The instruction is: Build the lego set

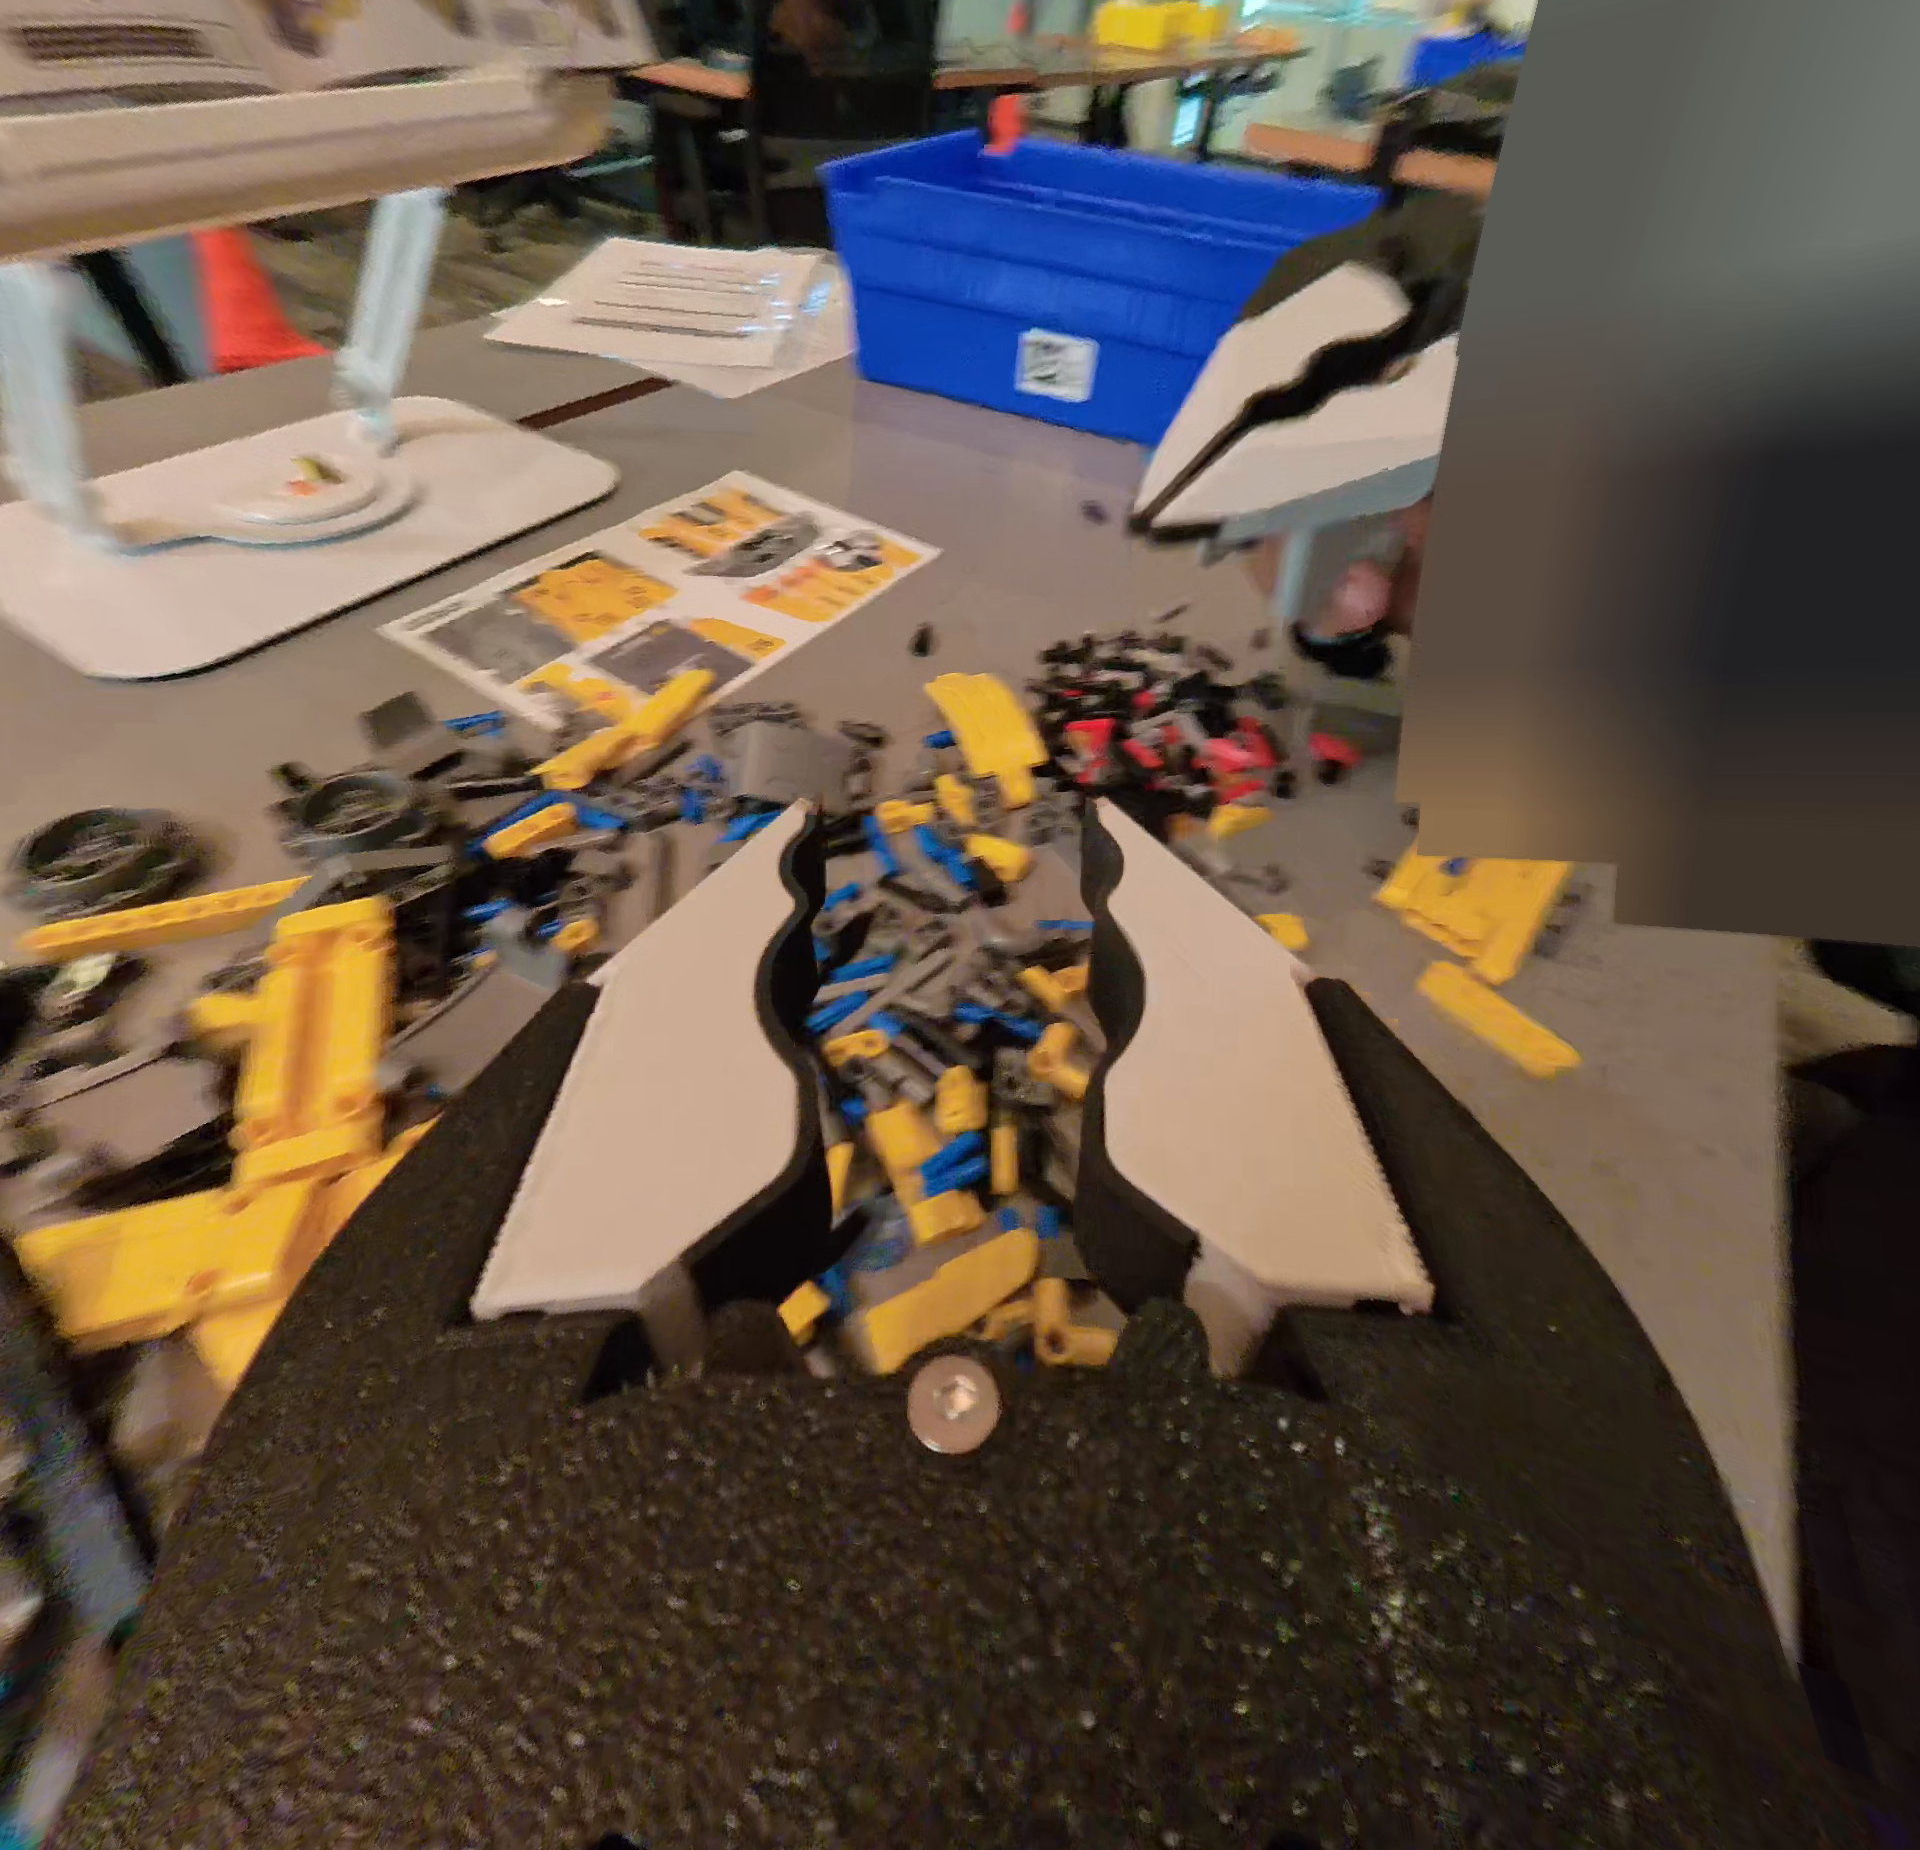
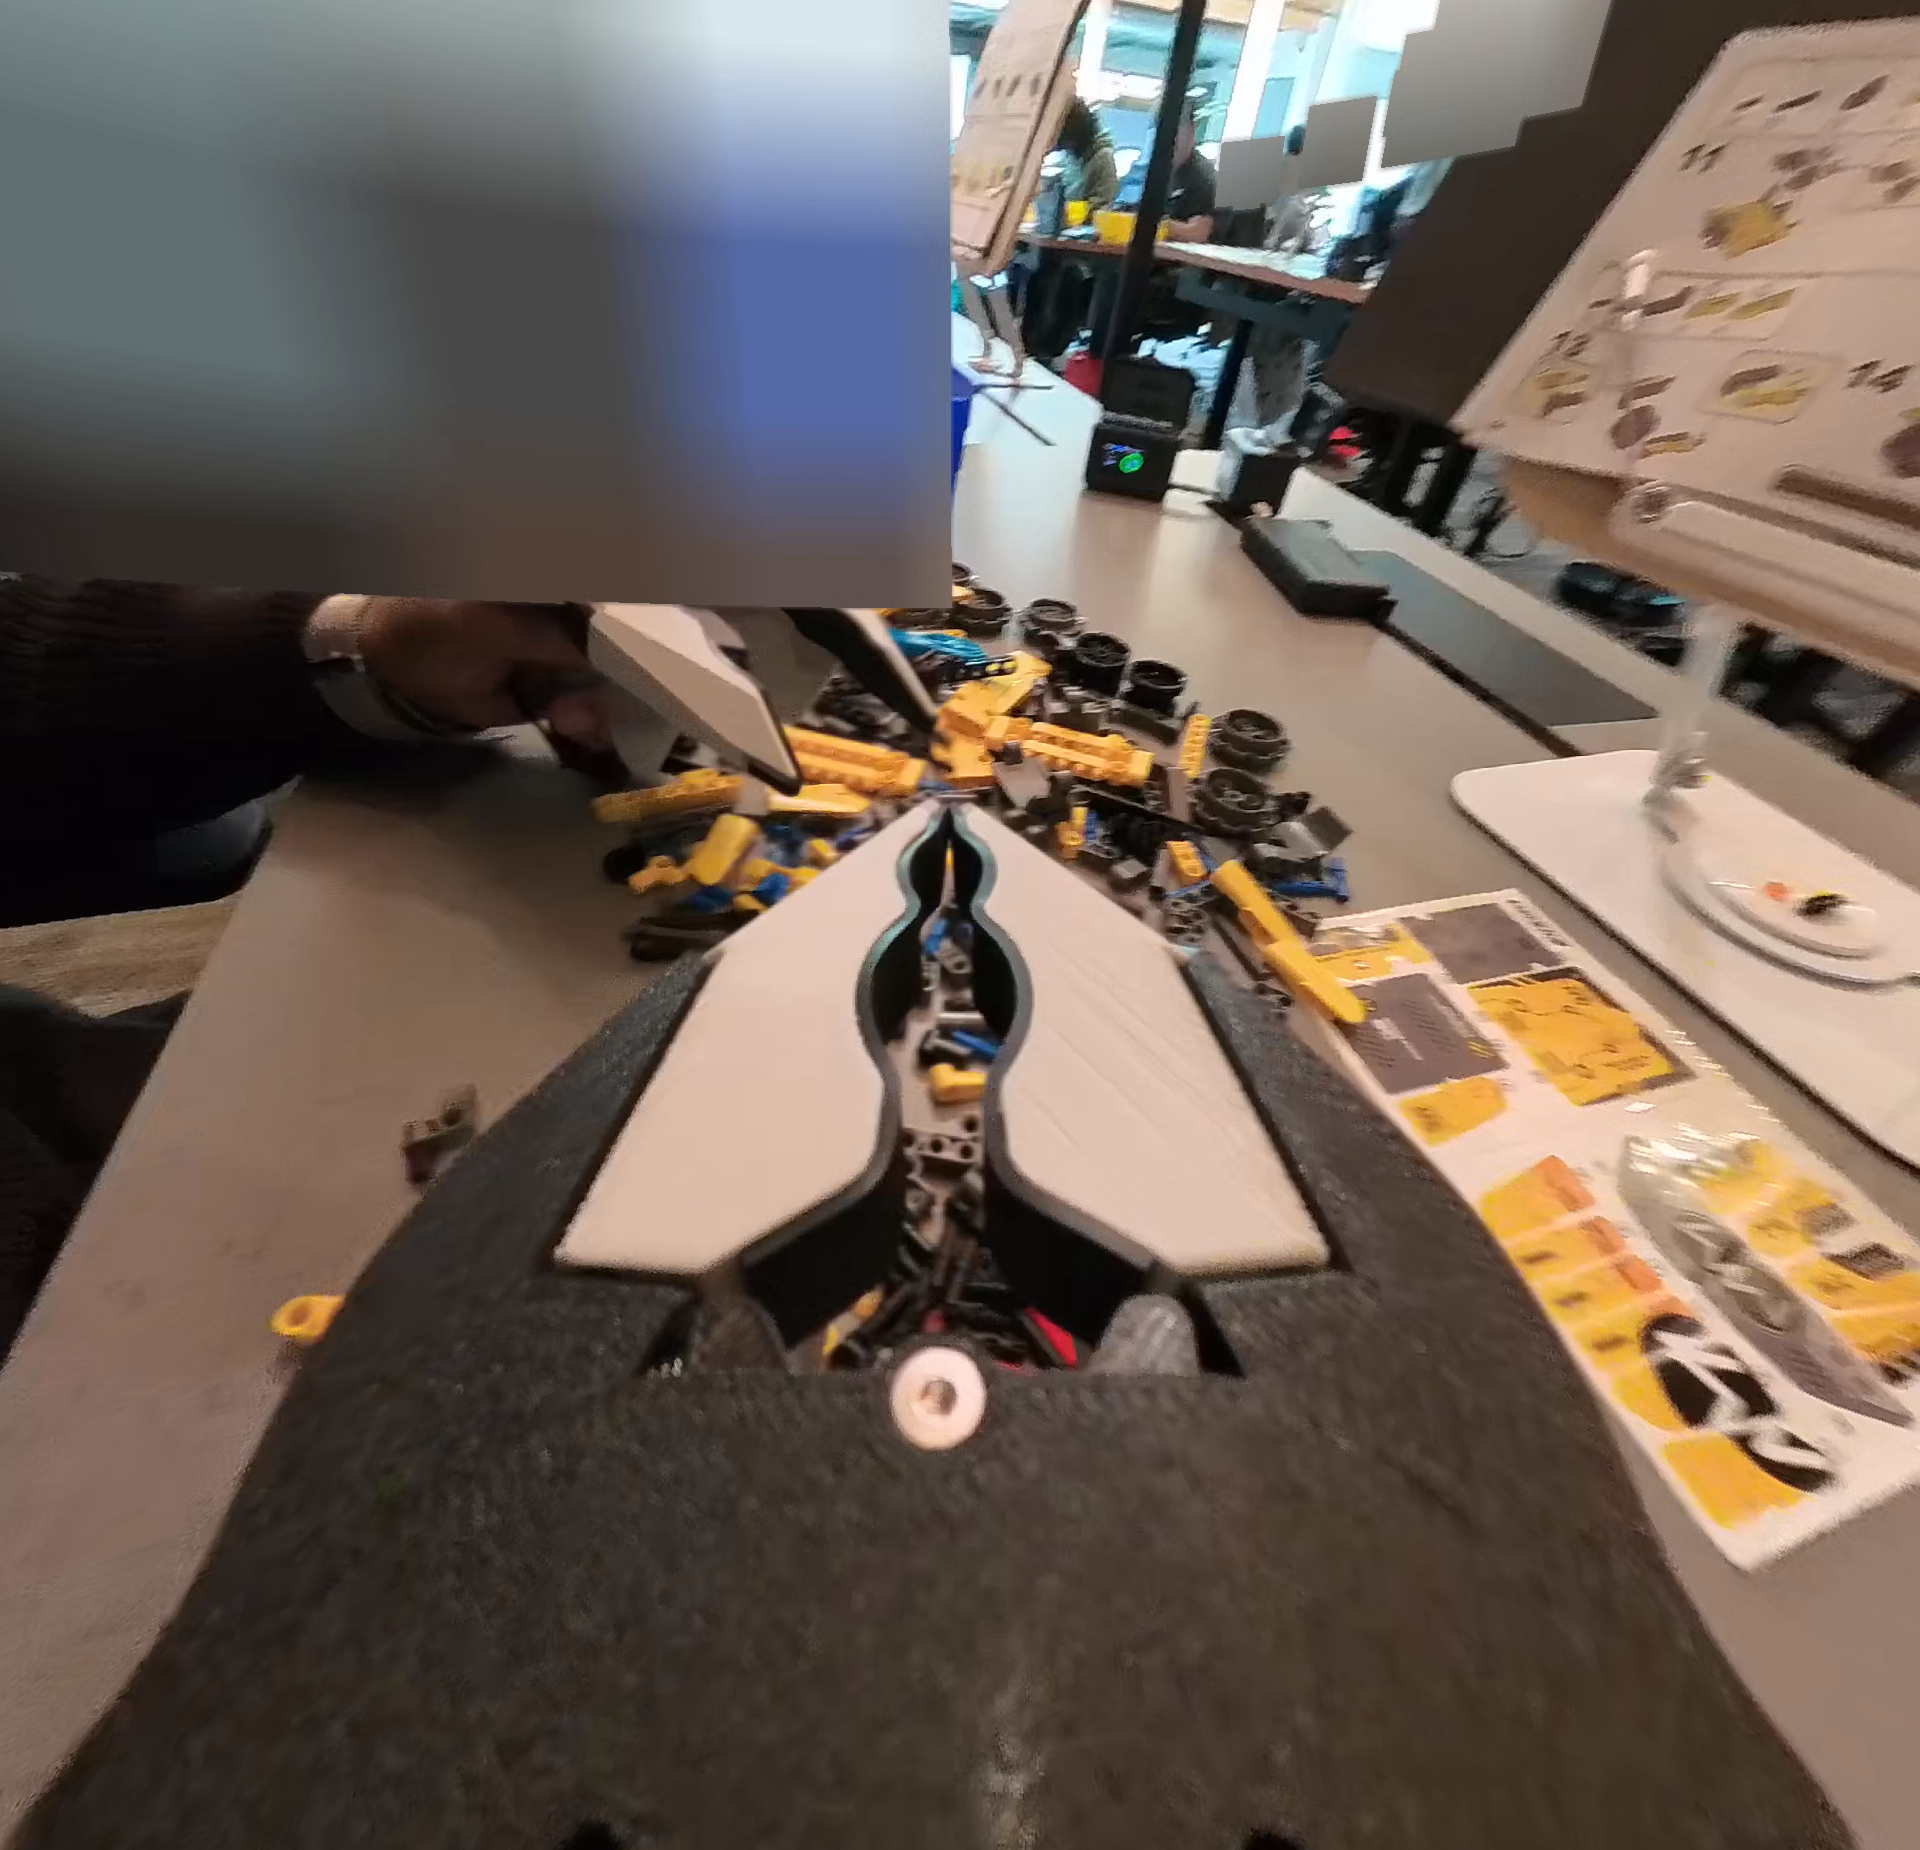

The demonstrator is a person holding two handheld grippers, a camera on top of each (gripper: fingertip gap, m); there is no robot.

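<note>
Left gripper [image 1: 945, 824] fingers spread wide, empty, over the yellow and blue brick pile [image 1: 935, 1021] on the bench [image 1: 1039, 512]. Right gripper [image 2: 948, 813] fingers nearly closed, empty, above black pieces [image 2: 951, 1250].

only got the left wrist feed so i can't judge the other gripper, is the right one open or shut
observer: the right gripper is shut, tips together with nothing between them, pointing at the pile of bricks.
operator: any strays on its side
observer: yes, a lone yellow piece lies on the table, well apart from the pile.
operator: anything behind the pile
observer: a small black box with a lit screen stands farther back, beyond the pile.
</note>
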